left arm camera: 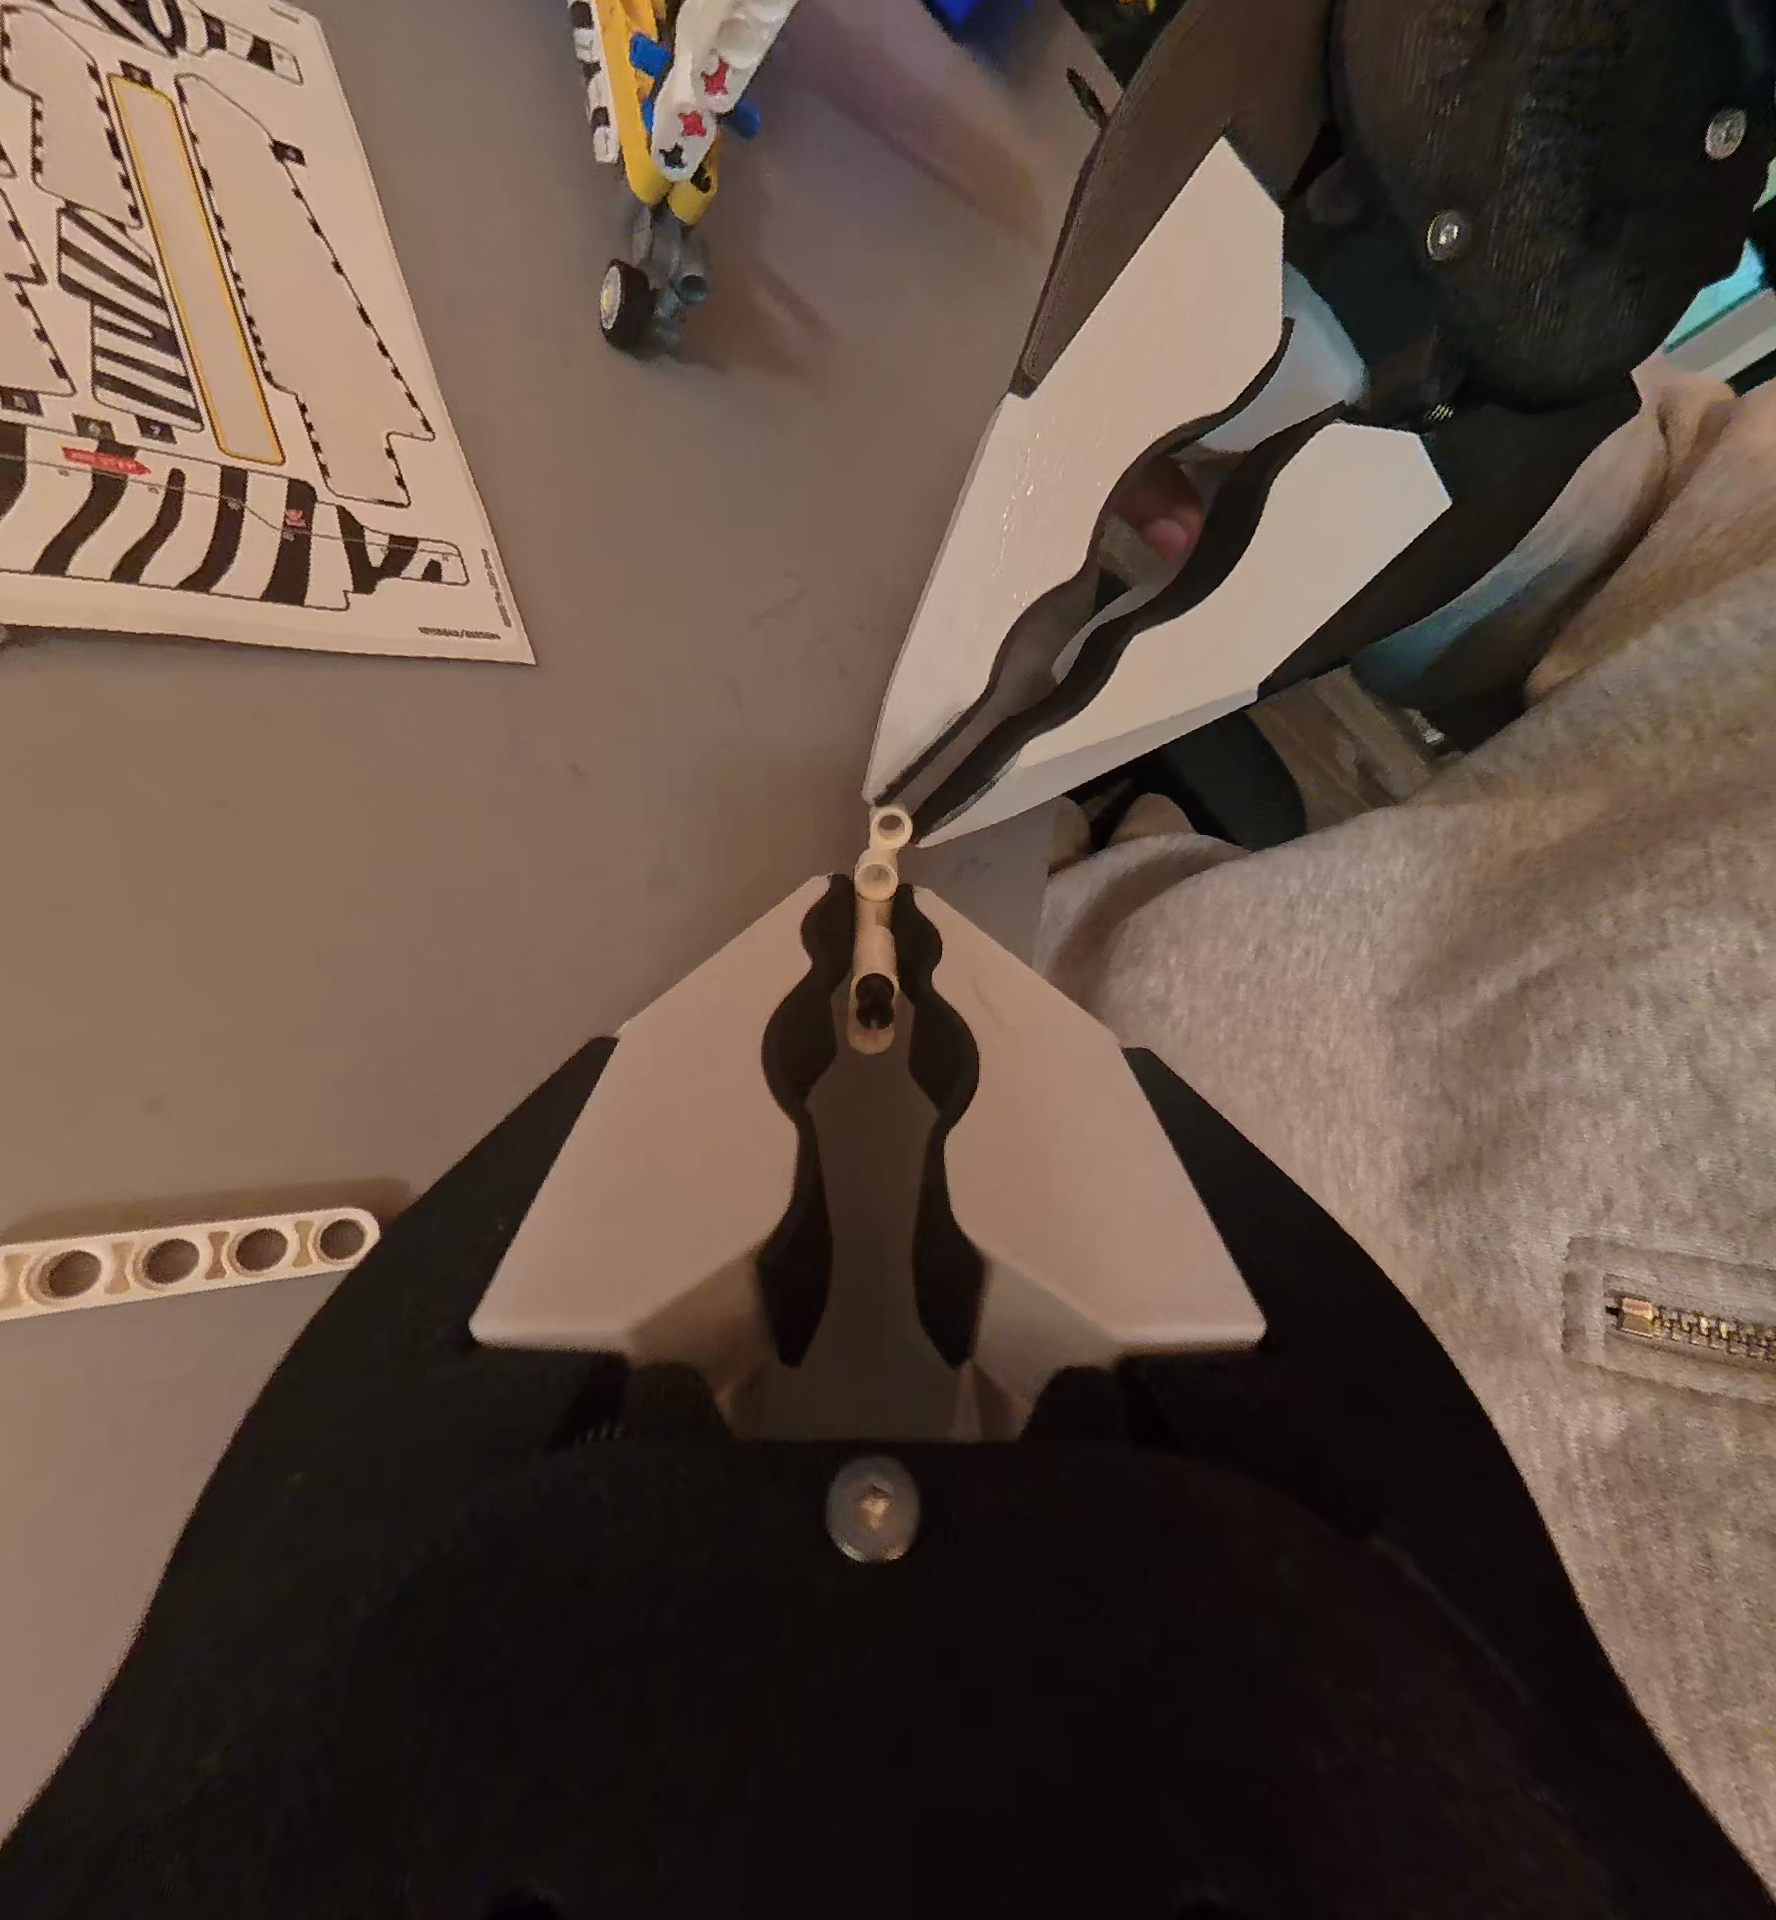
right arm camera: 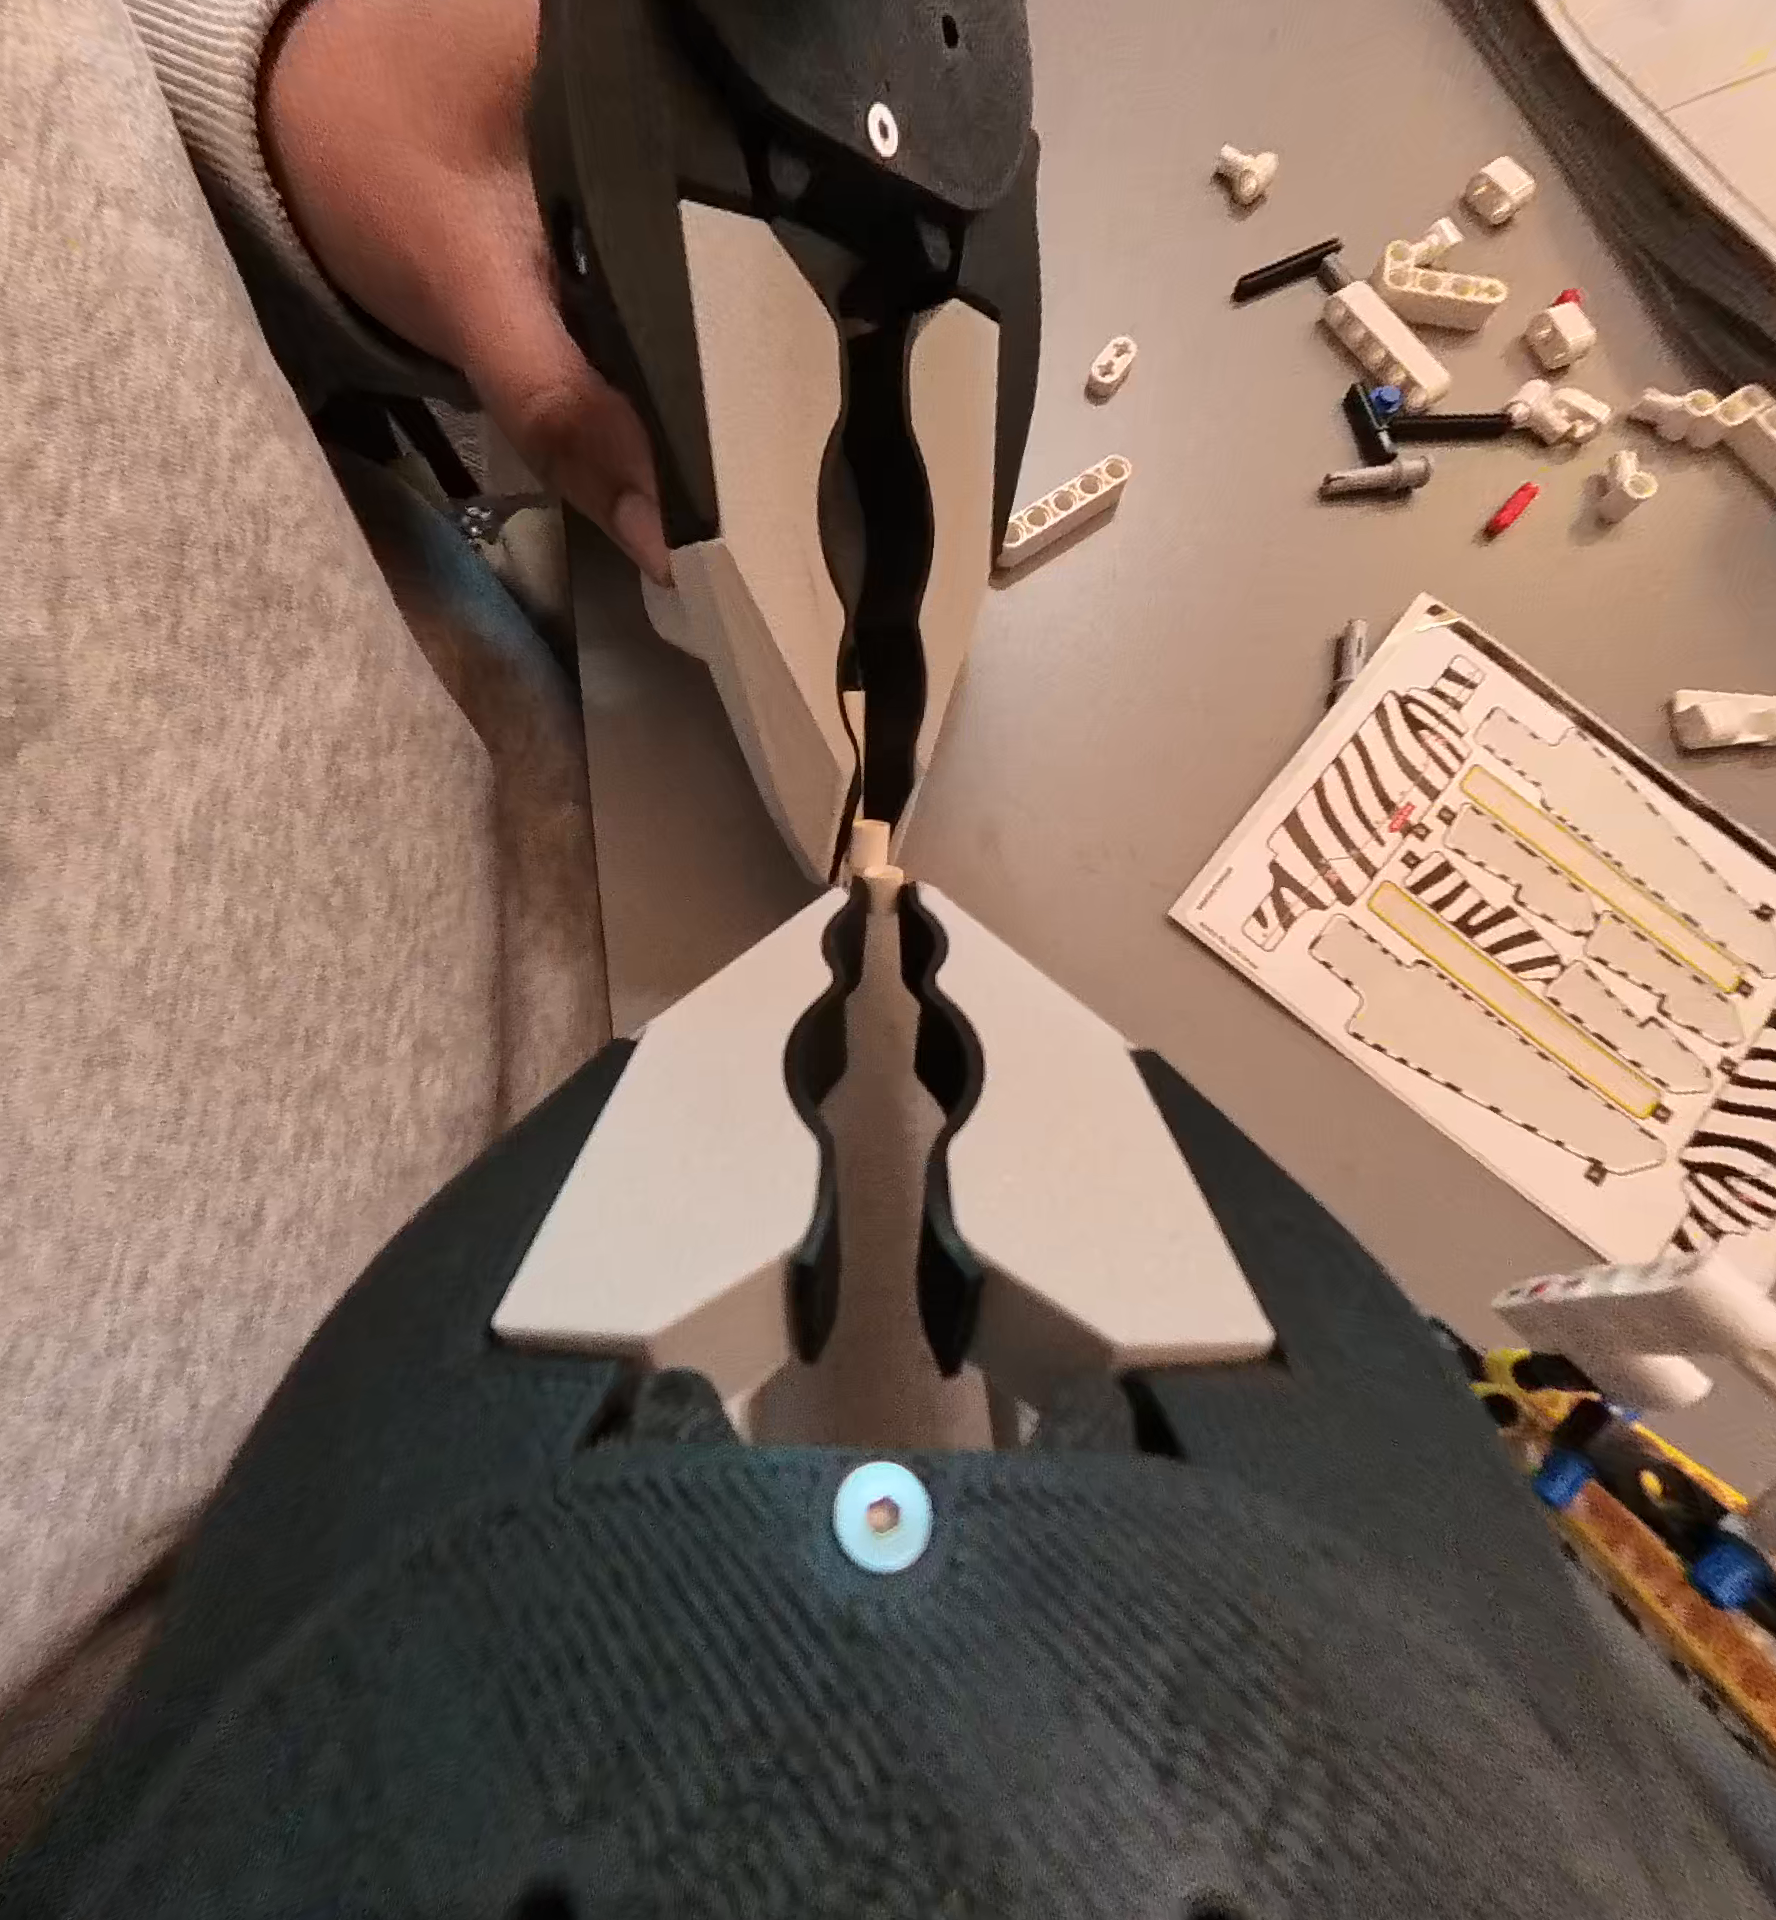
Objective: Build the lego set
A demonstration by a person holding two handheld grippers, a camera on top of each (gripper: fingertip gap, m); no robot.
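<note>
The left gripper (left arm camera: 876,894) has its two white fingers pinched shut on a small white plastic lego connector piece (left arm camera: 876,940) with round holes and a black peg (left arm camera: 871,1006) stuck in it. The piece sits between the tips, and its top end pokes out toward 12 o'clock.

The right gripper (left arm camera: 899,816) comes in from 1 o'clock in the left wrist view. Its tips are squeezed together on the top end of the same white piece, so both tools hold it tip to tip. In the right wrist view the right gripper (right arm camera: 871,883) meets the left one (right arm camera: 868,831) at the middle, with the little white piece (right arm camera: 871,857) between them.

All this is above the near edge of the grey table (left arm camera: 603,831), just beside a person's fuzzy beige sleeve (left arm camera: 1435,1039).

A flat white lego beam with five holes (left arm camera: 151,1262) lies at 9 o'clock. A black-and-white striped sticker sheet (left arm camera: 167,343) lies at 10 o'clock. A yellow, white and blue half-built lego model (left arm camera: 671,156) with a small black wheel lies at 12 o'clock. In the right wrist view, loose white, black and red lego pieces (right arm camera: 1466,353) are spread at 1 o'clock.
</note>
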